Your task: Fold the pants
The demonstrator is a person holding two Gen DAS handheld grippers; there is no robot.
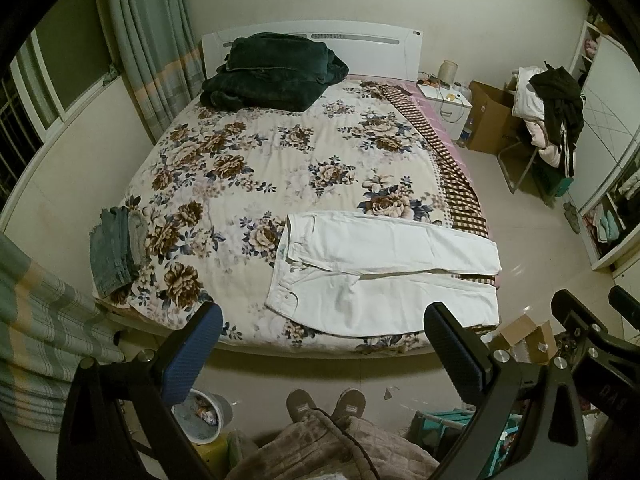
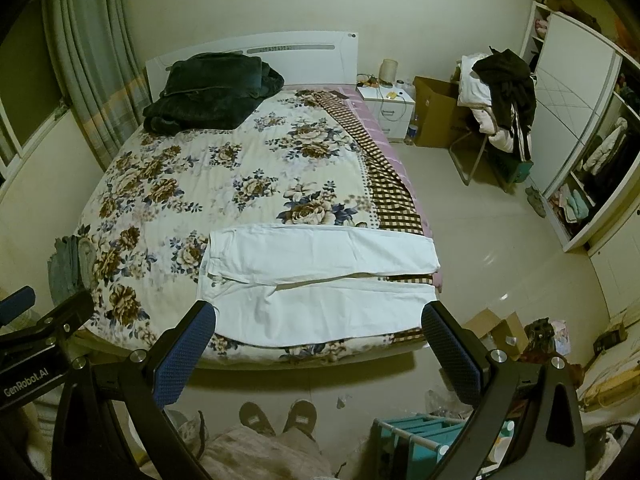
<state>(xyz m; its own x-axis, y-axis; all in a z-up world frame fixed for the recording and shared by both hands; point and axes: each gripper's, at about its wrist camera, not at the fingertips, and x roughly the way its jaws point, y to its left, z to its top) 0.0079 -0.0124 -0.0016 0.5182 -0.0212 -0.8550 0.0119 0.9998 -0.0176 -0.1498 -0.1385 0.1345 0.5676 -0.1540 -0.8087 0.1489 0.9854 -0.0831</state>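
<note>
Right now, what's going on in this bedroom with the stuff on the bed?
A person standing at the foot of the bed holds a two-finger gripper in each hand. The left gripper and right gripper are both open, held back from the mattress and touching nothing. White pants lie spread flat near the bed's foot edge, waist to the left, legs side by side, not yet folded. Folded jeans sit at the bed's left edge.

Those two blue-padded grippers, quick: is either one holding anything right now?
Left gripper: open, holding nothing, hanging over the floor short of the white cotton pants.
Right gripper: open, holding nothing, also short of the pants.
</note>
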